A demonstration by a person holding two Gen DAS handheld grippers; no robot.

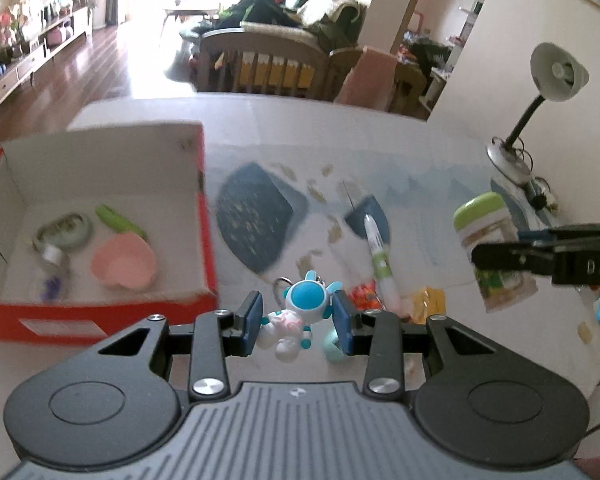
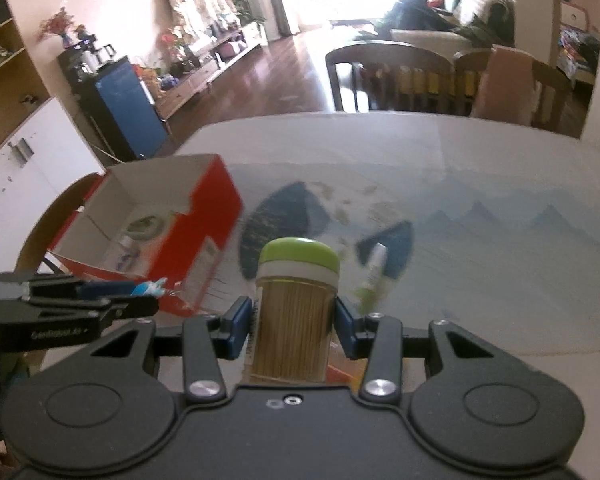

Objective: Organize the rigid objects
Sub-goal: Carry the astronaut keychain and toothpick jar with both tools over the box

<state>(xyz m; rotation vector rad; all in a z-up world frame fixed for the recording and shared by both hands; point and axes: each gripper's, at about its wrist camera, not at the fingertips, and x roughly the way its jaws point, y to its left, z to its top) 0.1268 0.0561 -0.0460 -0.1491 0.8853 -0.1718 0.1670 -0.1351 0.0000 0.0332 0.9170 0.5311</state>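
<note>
Above table [image 1: 400, 152], right of red box [image 1: 204, 216]: your left gripper [image 1: 296, 320] clamps astronaut keychain [image 1: 296, 312]; right gripper [image 2: 294, 318] clamps toothpick jar [image 2: 296, 304]. Risk: dangling keychain slips from pads; jar tilts, clipping box wall.

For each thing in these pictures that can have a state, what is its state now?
left gripper: shut on the astronaut keychain, held above the table.
right gripper: shut on the toothpick jar, upright, green lid on.
red box: open, already holding a pink heart dish and other small items.
pen: lying on the tablecloth.
desk lamp: standing; on or off, cannot tell.
</note>
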